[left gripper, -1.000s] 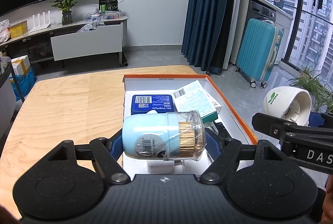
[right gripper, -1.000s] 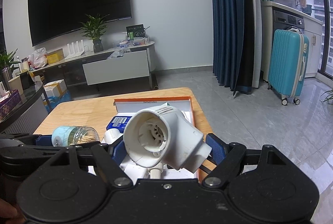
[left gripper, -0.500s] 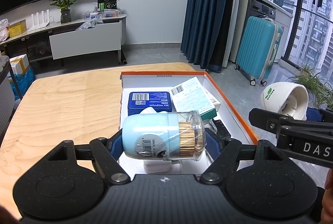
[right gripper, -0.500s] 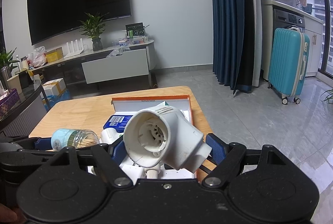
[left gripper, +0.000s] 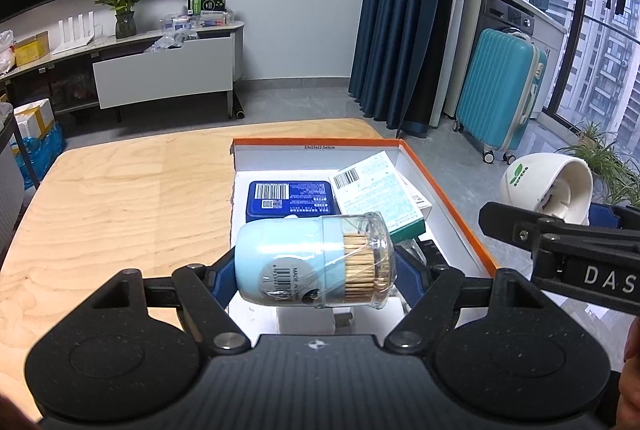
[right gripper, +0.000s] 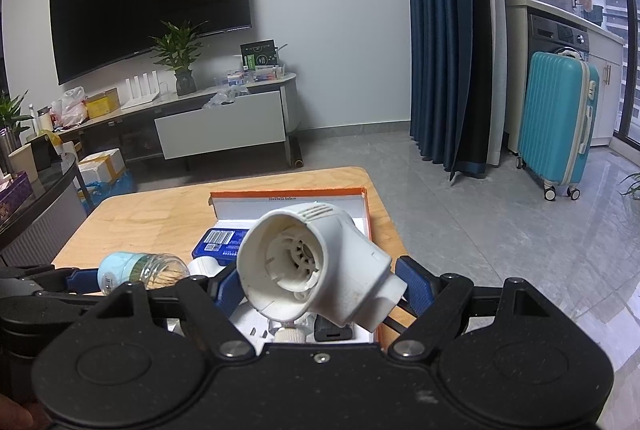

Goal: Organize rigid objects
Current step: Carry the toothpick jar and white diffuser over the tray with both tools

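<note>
A toothpick jar (left gripper: 288, 254) with a pale blue cap and clear body lies sideways between the blue pads of my left gripper (left gripper: 316, 282), which is shut on it. It hangs over the near end of an orange-rimmed white box (left gripper: 440, 186). My right gripper (right gripper: 320, 282) is shut on a small white hair dryer (right gripper: 312, 262), whose open barrel faces the camera, above the same box (right gripper: 288, 194). In the left wrist view the dryer (left gripper: 548, 186) sits at the right, past the box's edge. The jar (right gripper: 140, 268) shows at the left of the right wrist view.
Inside the box lie a blue tin (left gripper: 290, 200), a green-and-white carton (left gripper: 376, 194) and some white and black items, partly hidden. The box stands on a light wooden table (left gripper: 120, 198). Beyond are a TV stand (left gripper: 160, 70), curtains and a teal suitcase (left gripper: 500, 102).
</note>
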`<state>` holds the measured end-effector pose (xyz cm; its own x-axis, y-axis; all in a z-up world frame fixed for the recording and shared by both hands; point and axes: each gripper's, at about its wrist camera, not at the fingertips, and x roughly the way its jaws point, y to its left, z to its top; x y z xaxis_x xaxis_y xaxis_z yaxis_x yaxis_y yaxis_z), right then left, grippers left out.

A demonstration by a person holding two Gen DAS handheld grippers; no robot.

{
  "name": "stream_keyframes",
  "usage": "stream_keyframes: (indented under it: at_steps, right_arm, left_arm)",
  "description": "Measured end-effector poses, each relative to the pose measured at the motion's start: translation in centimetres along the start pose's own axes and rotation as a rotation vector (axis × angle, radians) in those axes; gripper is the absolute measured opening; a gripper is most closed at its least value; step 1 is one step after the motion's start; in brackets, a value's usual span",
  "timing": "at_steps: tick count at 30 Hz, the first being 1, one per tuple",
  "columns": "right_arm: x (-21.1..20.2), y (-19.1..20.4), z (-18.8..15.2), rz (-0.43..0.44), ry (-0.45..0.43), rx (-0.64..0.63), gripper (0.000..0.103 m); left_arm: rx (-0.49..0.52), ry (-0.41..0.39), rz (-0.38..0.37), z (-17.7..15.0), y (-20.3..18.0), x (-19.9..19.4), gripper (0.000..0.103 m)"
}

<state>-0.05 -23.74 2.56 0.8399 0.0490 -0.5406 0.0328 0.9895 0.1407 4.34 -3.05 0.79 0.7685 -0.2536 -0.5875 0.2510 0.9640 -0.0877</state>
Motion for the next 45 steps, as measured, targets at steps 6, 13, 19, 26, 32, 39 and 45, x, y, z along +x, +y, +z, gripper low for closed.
stream_keyframes:
  at_steps: [6, 13, 19, 26, 32, 39, 45]
  right_arm:
    - [0.6, -0.1, 0.6, 0.000, 0.003, 0.002, 0.094]
    - [1.9, -0.6, 1.9, -0.001, 0.010, 0.012, 0.094]
    - [3.0, -0.8, 2.5, 0.000, 0.017, 0.004, 0.094]
    - [3.9, -0.8, 3.2, 0.007, 0.020, 0.001, 0.094]
    - [4.6, -0.8, 3.9, 0.014, 0.020, -0.007, 0.094]
    - [5.4, -0.8, 4.6, 0.022, 0.027, -0.009, 0.094]
    - [6.0, -1.1, 4.7, 0.028, 0.031, -0.004, 0.094]
  left_arm:
    - [-0.003, 0.004, -0.008, 0.8, 0.0, 0.5, 0.078]
    - [0.002, 0.010, -0.017, 1.8, 0.0, 1.4, 0.078]
    - [0.008, 0.019, -0.024, 2.4, -0.1, 2.3, 0.078]
    - [0.017, 0.028, -0.032, 3.0, -0.2, 3.1, 0.078]
    - [0.022, 0.038, -0.037, 3.3, -0.3, 3.7, 0.078]
    - [0.021, 0.043, -0.043, 3.5, -0.5, 4.2, 0.078]
    - [0.019, 0.048, -0.046, 3.6, -0.3, 4.6, 0.078]
